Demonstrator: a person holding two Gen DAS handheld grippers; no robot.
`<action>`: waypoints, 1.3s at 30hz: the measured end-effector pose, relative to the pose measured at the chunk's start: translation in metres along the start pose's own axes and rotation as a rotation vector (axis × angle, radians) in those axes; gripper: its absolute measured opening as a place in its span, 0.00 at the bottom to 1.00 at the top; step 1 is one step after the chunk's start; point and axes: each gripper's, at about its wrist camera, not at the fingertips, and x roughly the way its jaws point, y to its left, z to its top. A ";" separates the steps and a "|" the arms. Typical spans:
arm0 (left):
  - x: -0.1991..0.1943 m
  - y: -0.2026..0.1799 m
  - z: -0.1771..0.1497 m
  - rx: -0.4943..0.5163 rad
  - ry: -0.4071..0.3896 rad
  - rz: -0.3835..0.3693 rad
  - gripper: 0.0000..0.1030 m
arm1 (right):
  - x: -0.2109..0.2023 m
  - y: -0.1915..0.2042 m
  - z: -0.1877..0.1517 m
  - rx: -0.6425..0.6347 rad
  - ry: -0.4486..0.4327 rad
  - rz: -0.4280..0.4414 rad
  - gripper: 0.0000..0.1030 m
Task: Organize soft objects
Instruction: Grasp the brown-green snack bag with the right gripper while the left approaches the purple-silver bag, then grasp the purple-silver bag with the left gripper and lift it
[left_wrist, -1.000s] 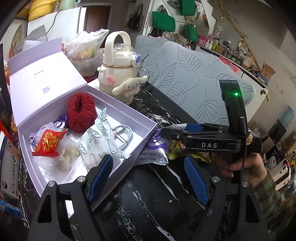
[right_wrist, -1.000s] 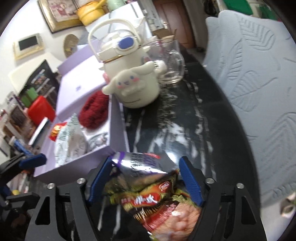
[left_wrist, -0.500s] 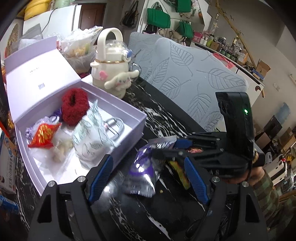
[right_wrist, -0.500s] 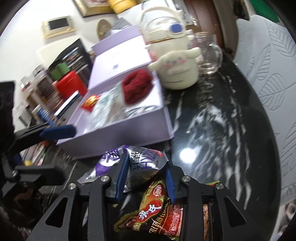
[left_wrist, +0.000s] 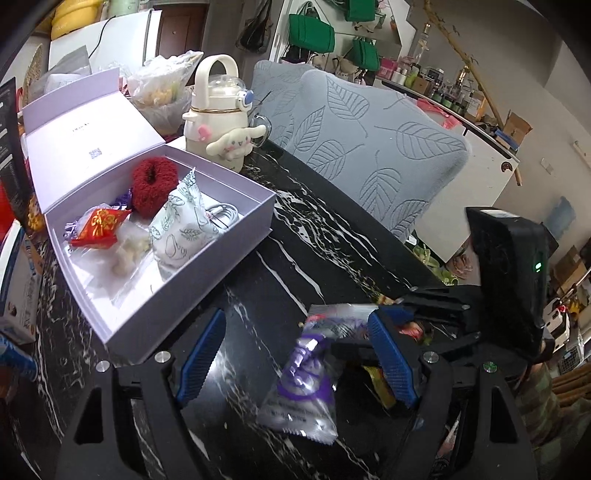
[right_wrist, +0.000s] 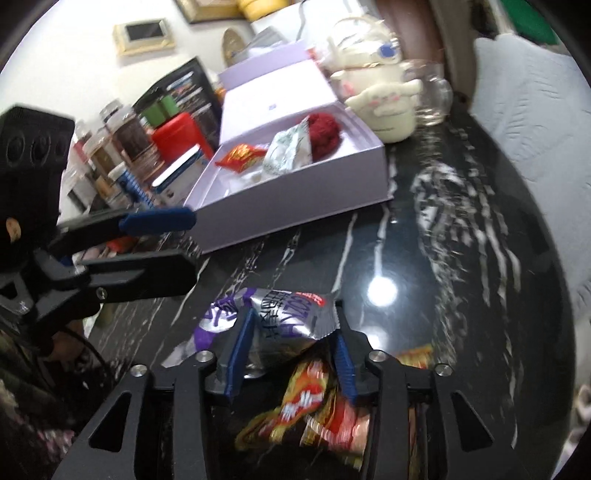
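On my right tongs (right_wrist: 291, 347), blue ribbed pads pinch a crinkled silver-and-purple foil snack packet (right_wrist: 284, 319); its print is Chinese characters plus digits I cannot read surely. It hangs above the counter (right_wrist: 424, 240), a glossy black slab veined in white with a lamp glare on it. Under the tongs lies a red-and-yellow snack bag (right_wrist: 310, 402), blurred, lettering unreadable. My left tongs (left_wrist: 295, 362) stand spread wide and grip nothing, the same packet (left_wrist: 306, 373) seen between their pads. Well apart, toward the far left, sits an open lilac cardboard gift box (left_wrist: 207, 266), hinged lid raised, small print and a QR-style mark inside the lid too small to read. Inside it: a fuzzy dark-red scrunchie (left_wrist: 153, 184), a leaf-printed white pouch (left_wrist: 181, 229), a red packet with gold characters (left_wrist: 101, 225), clear plastic bags, a coiled white cable. Just beyond the box stands a cream bottle (left_wrist: 218, 110) with a loop handle and a Cinnamoroll figure on its front. A grey leaf-embossed cushion (left_wrist: 376, 147) borders the counter's far side; green bags hang on the wall behind.
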 end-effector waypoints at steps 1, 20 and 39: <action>-0.004 -0.002 -0.003 0.005 -0.004 0.001 0.77 | -0.007 0.002 -0.003 0.005 -0.023 -0.014 0.69; -0.021 -0.003 -0.036 0.038 0.006 -0.006 0.77 | 0.004 0.006 -0.037 0.084 0.004 -0.350 1.00; 0.026 -0.002 -0.034 0.031 0.116 -0.080 0.77 | -0.019 0.016 -0.072 0.112 -0.074 -0.439 0.59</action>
